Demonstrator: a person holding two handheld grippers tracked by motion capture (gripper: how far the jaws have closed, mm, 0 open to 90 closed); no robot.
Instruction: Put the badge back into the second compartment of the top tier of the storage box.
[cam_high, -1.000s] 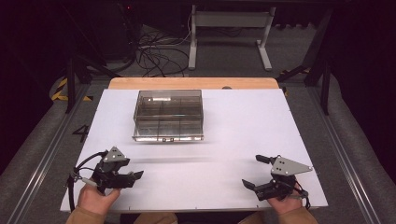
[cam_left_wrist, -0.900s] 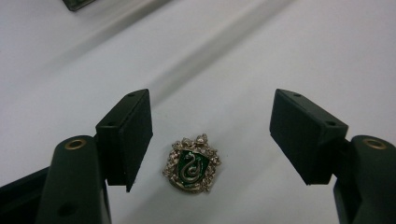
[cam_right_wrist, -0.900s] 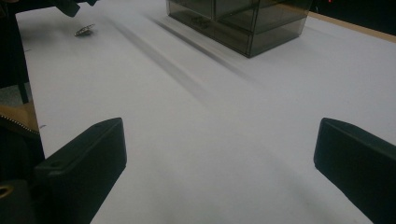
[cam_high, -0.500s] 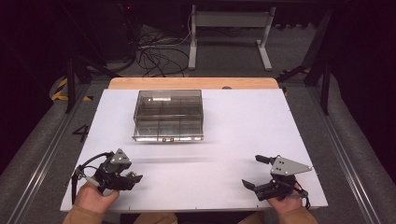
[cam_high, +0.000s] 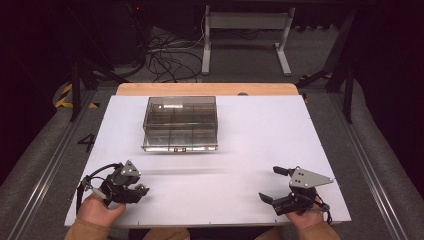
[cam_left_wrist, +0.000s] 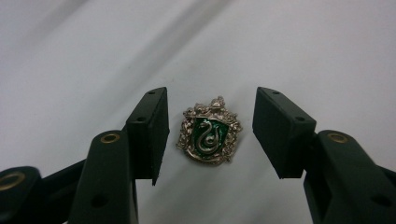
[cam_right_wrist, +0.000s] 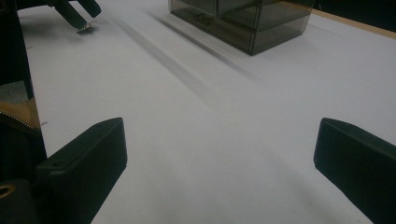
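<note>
A small silver crest badge (cam_left_wrist: 208, 136) with a green shield and a snake lies flat on the white tabletop (cam_high: 235, 150). My left gripper (cam_left_wrist: 210, 126) straddles it, and its jaws have just been closing with the badge between them. A gap remains on each side, so neither pad touches it. From above, the left gripper (cam_high: 142, 190) sits near the table's front left corner. My right gripper (cam_high: 270, 184) rests at the front right, its jaws wide open (cam_right_wrist: 219, 154) over bare table. The right gripper view also catches the badge (cam_right_wrist: 85, 29) under the left gripper's tips.
A smoky clear plastic compartment box (cam_high: 180, 125) stands at the back middle of the table, also seen in the right gripper view (cam_right_wrist: 243, 18). A wooden strip (cam_high: 205, 89) runs along the far edge. Cables and a stand's legs lie on the floor beyond.
The left gripper's jaws have narrowed and the hand has shifted slightly near the front left corner. The right gripper has stayed where it was.
</note>
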